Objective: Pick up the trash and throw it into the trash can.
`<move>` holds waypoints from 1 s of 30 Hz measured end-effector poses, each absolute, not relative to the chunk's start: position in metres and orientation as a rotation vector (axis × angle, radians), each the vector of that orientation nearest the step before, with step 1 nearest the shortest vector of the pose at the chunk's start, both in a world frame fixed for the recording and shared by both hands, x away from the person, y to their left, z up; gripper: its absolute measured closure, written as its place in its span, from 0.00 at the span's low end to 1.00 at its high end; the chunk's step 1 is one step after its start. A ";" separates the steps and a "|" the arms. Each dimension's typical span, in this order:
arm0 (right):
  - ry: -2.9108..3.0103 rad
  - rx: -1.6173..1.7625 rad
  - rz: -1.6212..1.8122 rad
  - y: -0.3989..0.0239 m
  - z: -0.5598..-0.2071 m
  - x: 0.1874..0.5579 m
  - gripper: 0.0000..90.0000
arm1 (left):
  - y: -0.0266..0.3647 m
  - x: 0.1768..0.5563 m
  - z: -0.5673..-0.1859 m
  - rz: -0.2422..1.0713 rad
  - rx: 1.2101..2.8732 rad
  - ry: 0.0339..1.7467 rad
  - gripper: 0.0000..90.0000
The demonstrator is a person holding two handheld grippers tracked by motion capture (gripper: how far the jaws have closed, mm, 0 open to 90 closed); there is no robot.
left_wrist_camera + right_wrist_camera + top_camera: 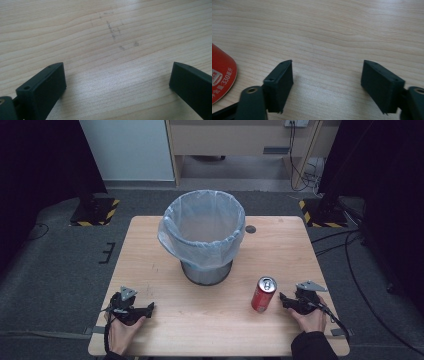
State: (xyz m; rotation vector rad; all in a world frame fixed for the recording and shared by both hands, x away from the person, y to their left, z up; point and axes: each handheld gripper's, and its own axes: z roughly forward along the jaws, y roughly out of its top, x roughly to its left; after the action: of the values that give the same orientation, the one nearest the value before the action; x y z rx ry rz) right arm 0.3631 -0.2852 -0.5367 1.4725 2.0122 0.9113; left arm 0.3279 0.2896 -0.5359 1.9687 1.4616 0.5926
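A red drink can [263, 294] stands upright on the wooden table [150, 245], in front and to the right of a bin [202, 235] lined with a clear plastic bag. My right gripper [284, 298] rests on the table just right of the can, held by a hand, jaws apart with bare wood between them. In the right gripper view the gripper [327, 75] is open and the can [222, 75] shows at the left edge, outside the jaws. My left gripper [148, 308] lies at the table's front left, also open over bare wood [117, 75].
The bin stands in the middle of the table. A small dark round hole [250, 229] sits in the tabletop behind it. Grey carpet surrounds the table, with cables [350, 265] on the floor at the right and striped stand bases [95, 212] behind.
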 end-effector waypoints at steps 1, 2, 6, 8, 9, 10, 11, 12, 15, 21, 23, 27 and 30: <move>2.005 1.465 0.918 -0.286 -0.536 0.362 0.32 | 0.290 0.327 -0.536 0.595 1.968 1.464 0.00; 1.994 1.455 0.930 -0.287 -0.535 0.361 0.33 | 0.290 0.326 -0.536 0.597 1.964 1.467 0.00; 1.918 1.425 1.021 -0.292 -0.525 0.355 0.33 | 0.290 0.322 -0.536 0.603 1.957 1.480 0.00; 1.885 1.415 1.060 -0.292 -0.520 0.352 0.32 | 0.290 0.322 -0.536 0.604 1.956 1.482 0.00; 1.885 1.415 1.060 -0.292 -0.520 0.352 0.32 | 0.290 0.322 -0.536 0.604 1.956 1.482 0.00; 1.868 1.402 1.092 -0.293 -0.517 0.350 0.31 | 0.290 0.322 -0.536 0.603 1.956 1.482 0.00; 1.859 1.395 1.108 -0.293 -0.515 0.349 0.30 | 0.290 0.322 -0.536 0.603 1.957 1.481 0.00; 1.859 1.384 1.121 -0.293 -0.513 0.348 0.29 | 0.290 0.322 -0.536 0.602 1.958 1.480 0.00; 1.848 1.361 1.145 -0.295 -0.506 0.347 0.29 | 0.290 0.322 -0.536 0.601 1.961 1.479 0.00; 1.793 1.345 1.215 -0.298 -0.492 0.344 0.27 | 0.290 0.323 -0.536 0.599 1.963 1.475 0.00; 1.767 1.344 1.235 -0.298 -0.486 0.343 0.27 | 0.290 0.323 -0.536 0.600 1.964 1.475 0.00; 1.727 1.338 1.270 -0.299 -0.476 0.339 0.27 | 0.290 0.323 -0.536 0.600 1.964 1.475 0.00; 1.692 1.319 1.296 -0.299 -0.465 0.336 0.27 | 0.290 0.323 -0.536 0.599 1.964 1.475 0.00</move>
State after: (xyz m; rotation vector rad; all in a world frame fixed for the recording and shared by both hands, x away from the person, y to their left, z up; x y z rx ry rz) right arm 0.3359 -0.2988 -0.4648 1.3193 1.6918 1.2961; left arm 0.3227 0.2899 -0.5360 1.9636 1.4753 0.5993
